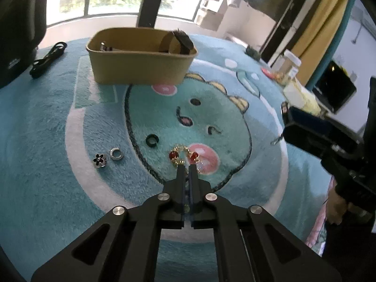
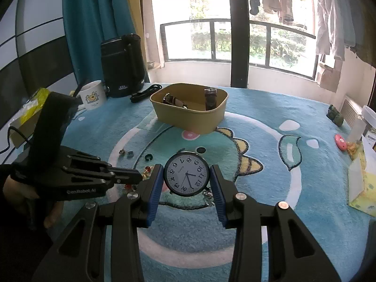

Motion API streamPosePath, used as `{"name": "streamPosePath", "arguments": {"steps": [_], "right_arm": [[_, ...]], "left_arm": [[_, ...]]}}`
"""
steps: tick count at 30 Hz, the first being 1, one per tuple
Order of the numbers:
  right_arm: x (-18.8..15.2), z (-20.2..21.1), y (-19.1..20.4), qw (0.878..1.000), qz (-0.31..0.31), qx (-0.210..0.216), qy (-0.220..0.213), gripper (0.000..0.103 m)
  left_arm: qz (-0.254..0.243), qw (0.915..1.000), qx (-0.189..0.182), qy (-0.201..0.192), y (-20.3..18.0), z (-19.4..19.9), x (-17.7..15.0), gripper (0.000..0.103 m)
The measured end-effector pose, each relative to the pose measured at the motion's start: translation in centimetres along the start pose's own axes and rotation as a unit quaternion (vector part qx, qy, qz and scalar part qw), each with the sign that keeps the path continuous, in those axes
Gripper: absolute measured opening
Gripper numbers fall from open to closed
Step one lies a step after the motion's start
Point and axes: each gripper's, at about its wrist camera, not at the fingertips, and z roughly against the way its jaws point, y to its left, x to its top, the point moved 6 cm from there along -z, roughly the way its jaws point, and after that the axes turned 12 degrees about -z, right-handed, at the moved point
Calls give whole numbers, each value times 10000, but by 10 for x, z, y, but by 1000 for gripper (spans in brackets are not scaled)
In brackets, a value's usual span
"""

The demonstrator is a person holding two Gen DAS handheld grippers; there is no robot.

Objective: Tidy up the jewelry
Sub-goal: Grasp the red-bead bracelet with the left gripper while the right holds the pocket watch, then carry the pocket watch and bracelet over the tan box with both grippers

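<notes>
Left gripper (image 1: 187, 165): jaws nearly closed, tips down on the bead bracelet (image 1: 185, 156) (gold links, red beads) lying on the blue rug (image 1: 47, 129). A strand seems caught between the pads, though whether the bracelet is truly pinched or only touched I cannot tell. Low, steep approach makes sense: thin chain on deep pile needs the tips pressed into the fibres.

Right gripper (image 2: 187, 178): jaws partly open, blue pads clamped on either side of the round watch (image 2: 186, 174), dial facing the camera, held above the rug. Probably held by the case rim because the strap would slip.

Destination, by my judgement: the tan box (image 2: 190, 115) at the far side of the rug, already containing two strapped watches (image 2: 210, 98).

Loose items on the rug, left of the bracelet: black open ring (image 1: 152, 140), silver ring (image 1: 116, 153), flower charm (image 1: 100, 161). Well apart from one another.

Surroundings: black kettle (image 2: 123, 68), mug (image 2: 92, 97), black cord (image 2: 145, 92) beyond the box; jars and a tissue pack on the right edge.

Obstruction: the two grippers sit close together, the left one crossing just beside the right's near finger. The path to the box is open.
</notes>
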Motion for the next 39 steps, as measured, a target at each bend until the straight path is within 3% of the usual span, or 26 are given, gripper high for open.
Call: {"name": "streamPosePath", "arguments": {"steps": [2,4,6,7,16,18,21,28,39], "right_arm": [[0,2,-1,10000,-9,11,-17,40],[-1,2,-2,10000,-23,21,-20,40],[-2,2,-2,10000,-25,24,-19,40],[-2,2,-2,10000,-22,32,-21,40],[-2,6,-8,9999,-104,41,-68,40],[-1,7,-10,9999,-127,43,-97,40],[0,10,-13,9997,-173,44,-141,40],[2,13,-13,9996,-179,64,-191,40],[14,14,-16,9995,-169,-34,-262,40]], "left_arm": [[-19,10000,0,-9,-2,1,0,12],[-45,10000,-17,28,-4,-1,0,29],[-105,9999,81,83,-7,-3,-2,62],[-164,9997,164,101,-8,-4,-3,64],[-476,9980,316,253,-10,-11,-4,63],[-747,9942,704,311,-12,-11,-6,33],[-872,9928,744,337,-11,-10,-7,14],[-990,9919,772,219,-15,1,-3,11],[-1079,9885,951,-468,-9,53,34,11]]}}
